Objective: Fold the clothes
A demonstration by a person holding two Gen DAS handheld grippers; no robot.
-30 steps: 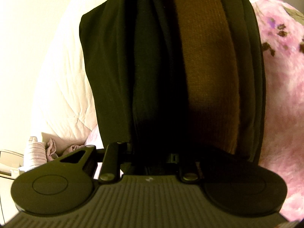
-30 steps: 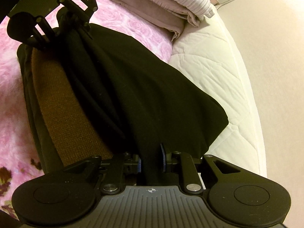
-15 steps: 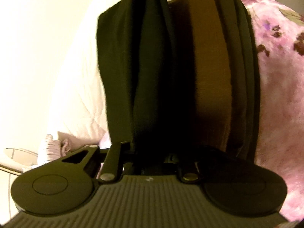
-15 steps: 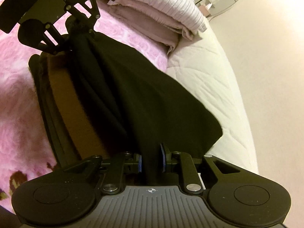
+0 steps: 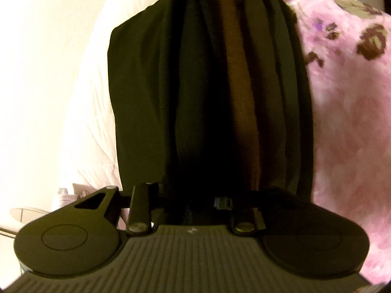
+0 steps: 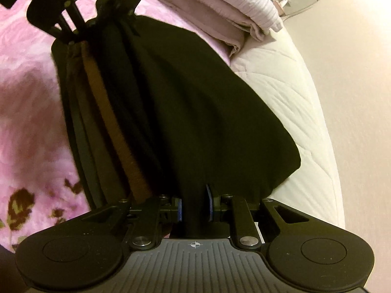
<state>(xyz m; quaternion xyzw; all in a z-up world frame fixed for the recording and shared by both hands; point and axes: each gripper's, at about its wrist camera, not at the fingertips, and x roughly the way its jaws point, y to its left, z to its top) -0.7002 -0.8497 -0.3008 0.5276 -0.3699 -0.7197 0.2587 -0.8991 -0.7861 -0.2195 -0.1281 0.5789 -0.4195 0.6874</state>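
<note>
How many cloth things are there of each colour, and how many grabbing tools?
Black and brown garment, held stretched between both tools: 1
Pink flowery blanket: 1
White quilted bedding: 1
Folded pale lilac cloths, stacked: 2
Tools: 2, the left tool and the right tool
Total: 7
</note>
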